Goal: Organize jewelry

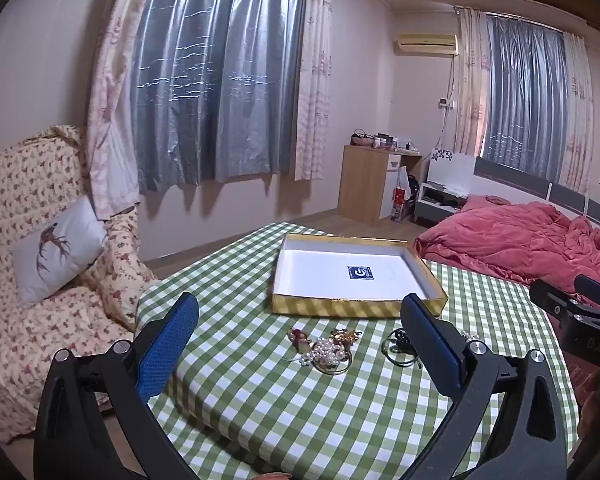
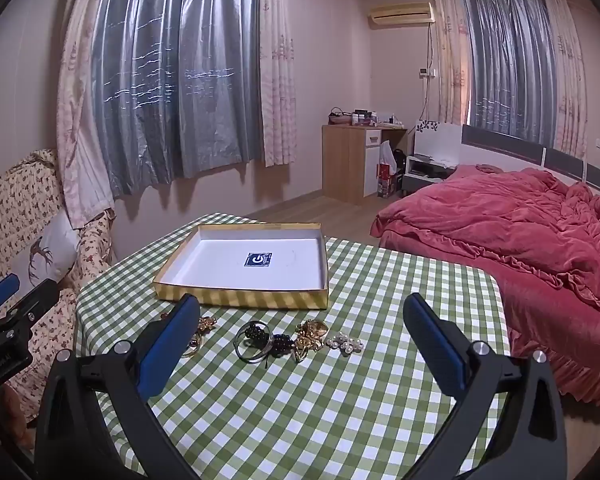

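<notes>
A shallow gold-edged box (image 1: 360,306) (image 2: 240,298) with a white inside lies empty on the green checked tablecloth (image 1: 300,400) (image 2: 320,400). In front of it lie several jewelry pieces: a pearl cluster (image 1: 328,350) on a gold bangle, a gold brooch (image 1: 346,335), a red-and-gold piece (image 1: 299,338) and a dark beaded ring (image 1: 398,344). The right wrist view shows the black bead pieces (image 2: 260,340), a gold brooch (image 2: 310,338) and a pearl piece (image 2: 345,344). My left gripper (image 1: 300,324) is open above the pieces. My right gripper (image 2: 300,320) is open above them too.
A floral sofa (image 1: 40,260) with a white cushion stands left of the table. A bed with a red quilt (image 2: 520,232) lies to the right. A wooden cabinet (image 2: 348,160) stands by the far wall. The other gripper shows at each view's edge (image 1: 580,320) (image 2: 8,320).
</notes>
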Tool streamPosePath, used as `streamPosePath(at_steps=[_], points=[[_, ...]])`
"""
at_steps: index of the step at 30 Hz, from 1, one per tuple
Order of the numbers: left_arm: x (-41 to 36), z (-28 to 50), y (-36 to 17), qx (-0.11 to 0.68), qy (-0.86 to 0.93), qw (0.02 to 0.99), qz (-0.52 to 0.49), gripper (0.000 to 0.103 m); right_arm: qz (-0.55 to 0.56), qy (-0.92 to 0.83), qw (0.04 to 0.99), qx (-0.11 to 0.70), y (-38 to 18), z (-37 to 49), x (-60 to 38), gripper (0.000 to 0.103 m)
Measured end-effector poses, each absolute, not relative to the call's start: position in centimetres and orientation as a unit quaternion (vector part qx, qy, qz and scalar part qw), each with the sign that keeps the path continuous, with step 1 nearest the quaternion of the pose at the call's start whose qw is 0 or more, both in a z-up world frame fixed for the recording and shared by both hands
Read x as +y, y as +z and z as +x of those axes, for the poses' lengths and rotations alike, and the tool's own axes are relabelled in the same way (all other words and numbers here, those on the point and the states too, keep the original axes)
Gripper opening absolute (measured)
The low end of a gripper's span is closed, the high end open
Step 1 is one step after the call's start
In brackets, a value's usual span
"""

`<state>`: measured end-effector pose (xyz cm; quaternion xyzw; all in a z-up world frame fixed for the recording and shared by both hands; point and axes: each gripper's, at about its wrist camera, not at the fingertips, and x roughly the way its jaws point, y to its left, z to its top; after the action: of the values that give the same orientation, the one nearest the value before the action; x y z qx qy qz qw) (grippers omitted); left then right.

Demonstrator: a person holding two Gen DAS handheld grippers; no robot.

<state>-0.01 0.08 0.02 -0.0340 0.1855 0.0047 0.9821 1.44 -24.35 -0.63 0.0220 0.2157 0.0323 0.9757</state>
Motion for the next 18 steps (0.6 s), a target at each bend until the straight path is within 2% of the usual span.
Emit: streamPosePath(at_steps=[18], points=[[0.1, -0.08, -0.08, 0.191, 0.001, 0.981, -0.029, 0.098, 0.019, 0.031, 0.975, 0.219, -0.74, 1.46, -23.96, 0.0]])
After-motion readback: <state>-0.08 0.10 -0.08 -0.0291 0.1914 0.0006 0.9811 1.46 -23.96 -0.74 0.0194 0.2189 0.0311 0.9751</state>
